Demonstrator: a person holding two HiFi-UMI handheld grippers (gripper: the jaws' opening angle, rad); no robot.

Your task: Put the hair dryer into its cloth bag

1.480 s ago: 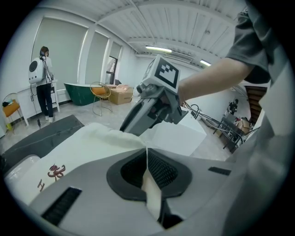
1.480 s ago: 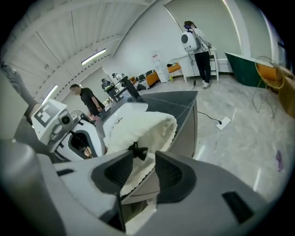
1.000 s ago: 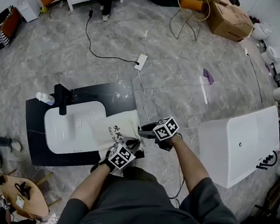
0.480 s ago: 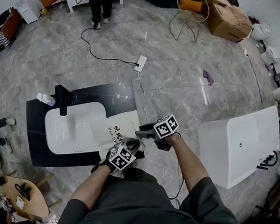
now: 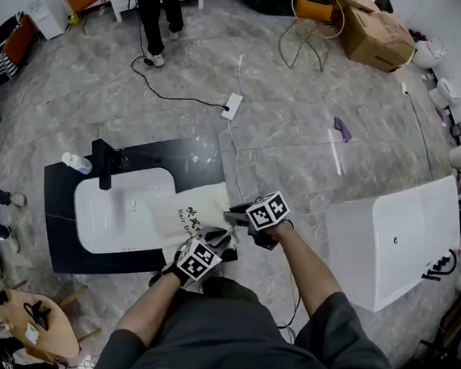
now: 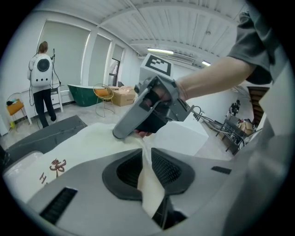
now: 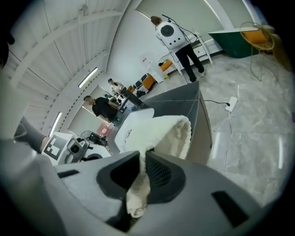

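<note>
Right tongs [image 5: 234,217], edged left since earlier, are closing on the mouth hem of the cream lettered cloth bag [image 5: 189,214], left tongs [image 5: 216,238] easing open with hem pinched between; bag's long axis runs from both toward the white basin [image 5: 105,226]; hair dryer unseen.

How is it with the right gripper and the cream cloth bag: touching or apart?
Touching. The right gripper view shows the right gripper closing its jaws on a fold of the cream cloth bag, with the fabric squeezed between them.
</note>
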